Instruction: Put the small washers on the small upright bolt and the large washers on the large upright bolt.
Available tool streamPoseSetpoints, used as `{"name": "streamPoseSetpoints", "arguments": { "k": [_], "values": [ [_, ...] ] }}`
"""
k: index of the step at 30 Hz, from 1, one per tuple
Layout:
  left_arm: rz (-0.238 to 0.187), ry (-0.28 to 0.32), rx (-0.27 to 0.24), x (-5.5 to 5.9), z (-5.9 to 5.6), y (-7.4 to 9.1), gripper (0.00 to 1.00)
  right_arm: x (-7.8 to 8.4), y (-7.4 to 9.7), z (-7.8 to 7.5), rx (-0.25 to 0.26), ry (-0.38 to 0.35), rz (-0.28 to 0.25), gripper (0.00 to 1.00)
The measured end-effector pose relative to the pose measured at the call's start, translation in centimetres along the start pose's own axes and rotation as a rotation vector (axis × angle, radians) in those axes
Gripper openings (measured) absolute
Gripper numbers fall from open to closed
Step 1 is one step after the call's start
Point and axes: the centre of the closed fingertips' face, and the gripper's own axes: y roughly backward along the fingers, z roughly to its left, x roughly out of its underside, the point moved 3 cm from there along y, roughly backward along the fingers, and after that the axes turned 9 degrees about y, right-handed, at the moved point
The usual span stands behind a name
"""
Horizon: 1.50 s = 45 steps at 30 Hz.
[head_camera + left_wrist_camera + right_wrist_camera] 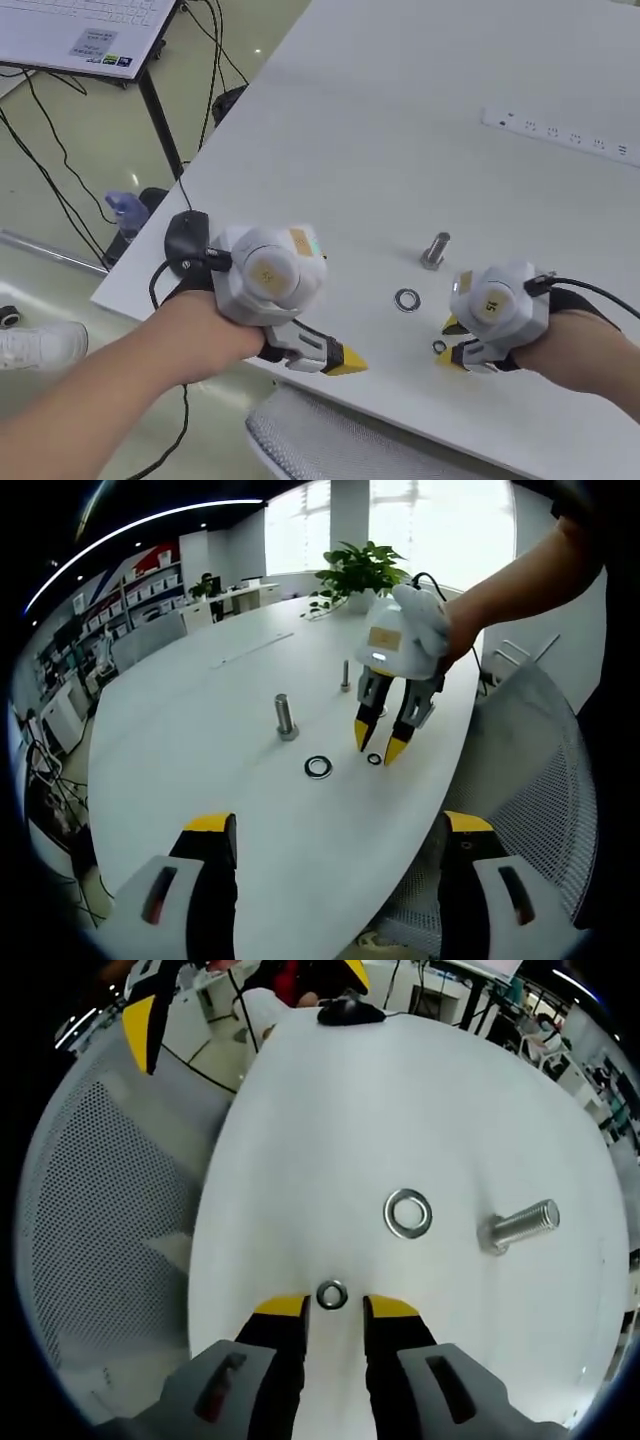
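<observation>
On the white table (pixel 400 120), close to its near edge in the head view: large bolt (pixel 435 250) upright on its head, large washer (pixel 407 299) flat at 7 o'clock of it and just beside, small washer (pixel 439 347) flat at 5 o'clock of the large washer, near but apart. Low over the table at the small washer, right gripper (pixel 450 342), one yellow tip at 12 o'clock of the ring and one at 6 o'clock. In the right gripper view, jaws a little apart and clamped on nothing, small washer (pixel 332 1295) lying at the mouth of the gap between the tips; touching them or not, cannot tell. There, large washer (pixel 408 1213) at 1 o'clock of the small one, large bolt (pixel 518 1226) at 3 o'clock of the large washer. At the table edge, well apart from both washers, left gripper (pixel 338 825) spread wide, holding nothing, facing the right gripper (pixel 378 745). In the left gripper view, small bolt (pixel 346 675) upright at 1 o'clock of the large bolt (pixel 286 718), just beside the right gripper. Farther off in the head view: power strip (pixel 560 133) at 1 o'clock of the large bolt, black mouse (pixel 187 240) at 9 o'clock on the table corner, laptop (pixel 80 30) at 10 o'clock, grey chair (pixel 330 440) at 6 o'clock below the edge.
</observation>
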Motion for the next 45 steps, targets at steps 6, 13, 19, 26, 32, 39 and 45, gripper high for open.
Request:
{"name": "streamPoseSetpoints", "arguments": {
  "k": [6, 13, 19, 26, 32, 39, 45],
  "values": [
    [-0.007, 0.002, 0.000, -0.12, -0.04, -0.07, 0.83, -0.12, -0.03, 0.22, 0.002, 0.006, 0.005, 0.21],
    [-0.010, 0.004, -0.001, -0.22, 0.09, -0.17, 0.82, -0.32, -0.08, 0.32, -0.001, 0.015, 0.010, 0.19],
    [-0.007, 0.005, 0.001, -0.16, 0.08, -0.28, 0.82, -0.54, -0.21, 0.31, -0.006, 0.030, 0.020, 0.17],
    [-0.009, 0.009, 0.001, -0.25, 0.28, -0.29, 0.81, -0.54, -0.18, 0.25, -0.016, 0.040, 0.030, 0.17],
    [-0.005, 0.011, 0.001, -0.18, 0.33, -0.34, 0.81, -0.53, -0.21, -0.08, -0.027, 0.032, 0.032, 0.15],
    [-0.003, 0.009, 0.006, -0.44, 0.17, -0.66, 0.80, -0.42, -0.22, -0.16, -0.022, -0.008, 0.044, 0.13],
    [-0.018, -0.008, -0.007, -0.86, 0.41, -0.58, 0.81, -0.75, -0.05, -0.06, -0.031, -0.059, 0.009, 0.12]
  ]
}}
